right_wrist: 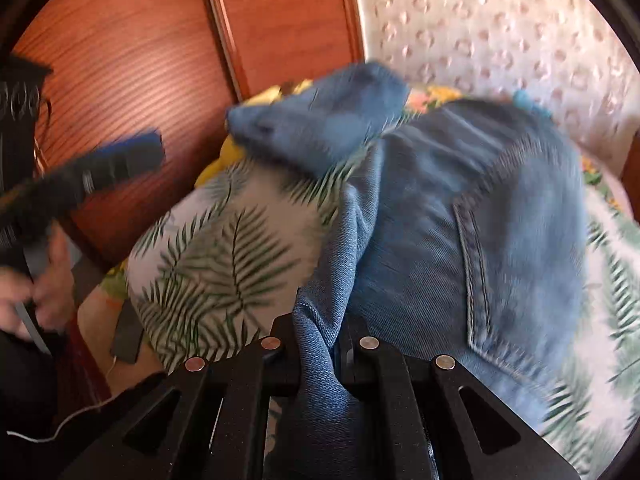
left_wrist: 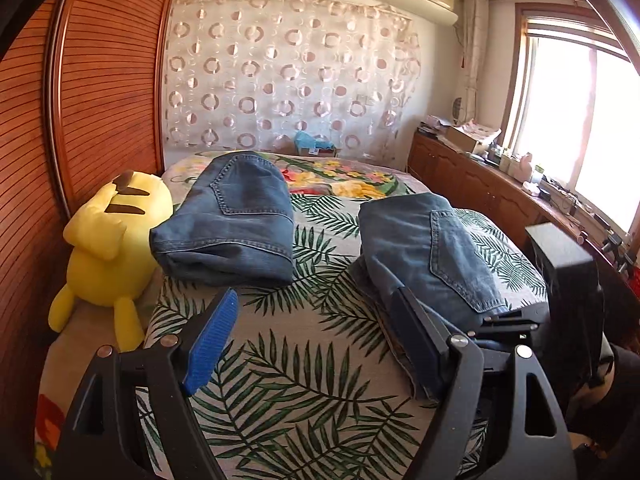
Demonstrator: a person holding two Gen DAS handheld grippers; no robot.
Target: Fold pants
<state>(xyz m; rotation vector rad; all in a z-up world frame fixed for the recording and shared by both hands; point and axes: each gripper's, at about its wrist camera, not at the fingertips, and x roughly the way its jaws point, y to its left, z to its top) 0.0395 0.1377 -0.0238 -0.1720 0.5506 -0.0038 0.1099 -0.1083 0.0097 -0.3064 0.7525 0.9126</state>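
Sunlit bedroom, with a bed (left_wrist: 280,360) under a palm-leaf sheet as the working surface. On its right half lie the jeans (left_wrist: 432,252) being folded, back pocket up and doubled over into a thick bundle with its layered edge toward the near side of the bed. The right gripper (right_wrist: 316,344) has its fingers closed hard on that near edge; denim bunches between the jaws and spills down past them, so the grip looks like a pinch on several layers at once, probably to keep the fold from springing apart while it is pulled or squared. The right wrist view is smeared with motion, so exactly which layers are caught cannot be told.

The left gripper (left_wrist: 316,344) hangs over the bare sheet with its jaws wide apart and nothing between them. Its right finger lies against or just beside the bundle's near left edge, its blue-padded left finger (left_wrist: 208,344) well clear over the sheet. It seems poised to take the other corner. Seen from the right wrist camera, it is lifted and angled across, held in the person's hand (right_wrist: 44,292).

Further back on the left lie folded jeans (left_wrist: 228,224), apparently finished and set aside. Touching them at the bed's left edge sits a yellow plush toy (left_wrist: 112,240), against the wooden wardrobe (left_wrist: 100,80).
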